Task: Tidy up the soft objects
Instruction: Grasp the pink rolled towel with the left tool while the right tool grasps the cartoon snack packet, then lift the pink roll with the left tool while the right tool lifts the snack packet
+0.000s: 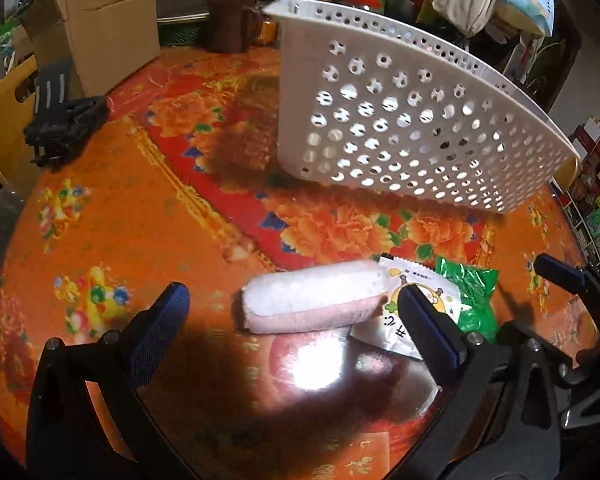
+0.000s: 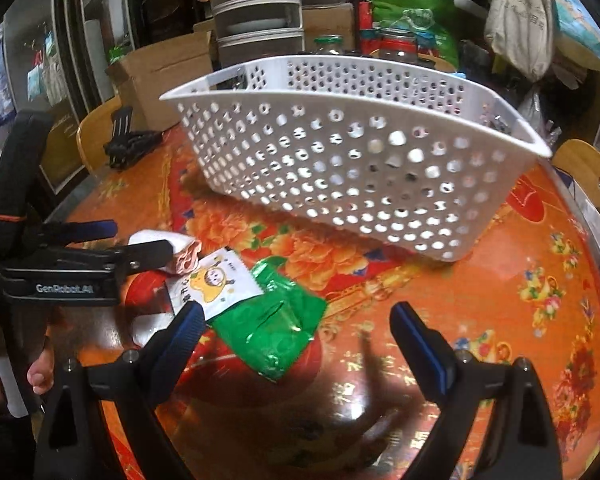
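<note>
The rolled pink-and-white towel (image 1: 314, 298) lies low and centre in the left wrist view, on the table (image 1: 100, 248), squarely between the wide-open jaws of the left gripper (image 1: 296, 316), which grip nothing. Its right end touches a white cartoon-print packet (image 1: 410, 284), and a green foil packet (image 2: 274, 330) lies partly under that packet's other edge. In the right wrist view the right gripper (image 2: 296, 332) hangs with jaws also spread and empty, the green packet between and just ahead of them

To do this step well, I judge the left jaws should come down across the roll's middle, close gently so the soft roll does not unfurl, and keep the right-hand finger clear of the white packet so it is not dragged along. The white perforated basket (image 2: 356, 152), in the upper middle of both views, looks the likely destination

Count: 1 towel roll, 2 packets, 1 basket, 2 grippers, 1 cardboard box (image 1: 100, 28) at upper left, 1 black clamp-like stand (image 1: 64, 120) beside it
</note>
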The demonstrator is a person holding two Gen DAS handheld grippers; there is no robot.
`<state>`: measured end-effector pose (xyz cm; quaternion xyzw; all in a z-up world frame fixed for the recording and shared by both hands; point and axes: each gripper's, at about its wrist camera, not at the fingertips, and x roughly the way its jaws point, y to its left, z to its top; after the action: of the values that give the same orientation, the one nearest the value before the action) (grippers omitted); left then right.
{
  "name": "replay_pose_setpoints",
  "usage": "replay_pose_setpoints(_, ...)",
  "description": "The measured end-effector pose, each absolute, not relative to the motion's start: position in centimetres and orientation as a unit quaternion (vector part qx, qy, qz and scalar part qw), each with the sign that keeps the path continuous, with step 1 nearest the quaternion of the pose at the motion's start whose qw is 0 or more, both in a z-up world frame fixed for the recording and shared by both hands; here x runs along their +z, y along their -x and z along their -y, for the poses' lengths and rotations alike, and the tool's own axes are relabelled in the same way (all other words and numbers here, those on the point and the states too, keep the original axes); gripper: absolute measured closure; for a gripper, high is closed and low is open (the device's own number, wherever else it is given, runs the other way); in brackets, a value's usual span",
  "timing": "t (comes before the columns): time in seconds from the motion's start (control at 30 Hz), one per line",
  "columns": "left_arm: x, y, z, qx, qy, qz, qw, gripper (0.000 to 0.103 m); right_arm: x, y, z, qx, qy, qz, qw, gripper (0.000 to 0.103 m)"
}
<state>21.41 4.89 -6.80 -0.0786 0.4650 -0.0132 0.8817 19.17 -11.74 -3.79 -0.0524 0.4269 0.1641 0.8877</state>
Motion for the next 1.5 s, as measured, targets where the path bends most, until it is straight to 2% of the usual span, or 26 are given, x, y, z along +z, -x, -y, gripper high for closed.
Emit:
replay_pose_setpoints(0.3,-8.1,-22.3,-4.2,-0.013,0.075,-0.474,0.877,0.002,-4.2,-19.3,11.4,0.167,0.046,-0.429,0.887,0.009)
replay_pose_setpoints(0.33,-8.1,-22.3,-4.3,-0.013,0.077,-0.471,0.879,0.004,-4.3,-19.3,11.4,0.167,0.046,-0.429,0.886,0.009)
replay_pose_setpoints(0.4,-7.9,-22.1,-4.6,-0.014,0.078,-0.463,0.883,0.025,-4.3,-19.2,11.2,0.171,0.046,-0.428,0.886,0.009)
replay_pose_setpoints(0.43,-7.8,-22.1,-4.7,-0.018,0.081,-0.462,0.883,0.029,-4.3,-19.2,11.0,0.173,0.046,-0.427,0.886,0.009)
replay_pose_setpoints(0.83,-7.2,-21.1,-9.9,0.014,0.110,-0.446,0.888,0.030,-5.2,-20.0,5.2,0.210,0.089,-0.432,0.873,0.011)
replay_pose_setpoints(1.0,-7.2,-20.7,-11.0,0.012,0.120,-0.442,0.889,0.030,-6.7,-21.0,4.0,0.208,0.097,-0.452,0.862,0.020)
replay_pose_setpoints(1.27,-7.7,-20.5,-11.5,0.012,0.130,-0.444,0.887,0.029,-7.2,-21.1,3.2,0.184,0.129,-0.447,0.866,0.026)
replay_pose_setpoints(1.37,-7.7,-20.5,-11.5,0.012,0.132,-0.443,0.887,0.029,-7.2,-21.0,3.0,0.181,0.139,-0.443,0.867,0.035)
replay_pose_setpoints(1.47,-7.7,-20.4,-11.3,0.011,0.132,-0.443,0.887,0.029,-7.0,-21.0,3.2,0.174,0.145,-0.440,0.869,0.054)
replay_pose_setpoints(1.5,-7.6,-20.4,-11.2,0.010,0.132,-0.443,0.887,0.029,-6.9,-20.9,3.4,0.172,0.146,-0.439,0.869,0.057)
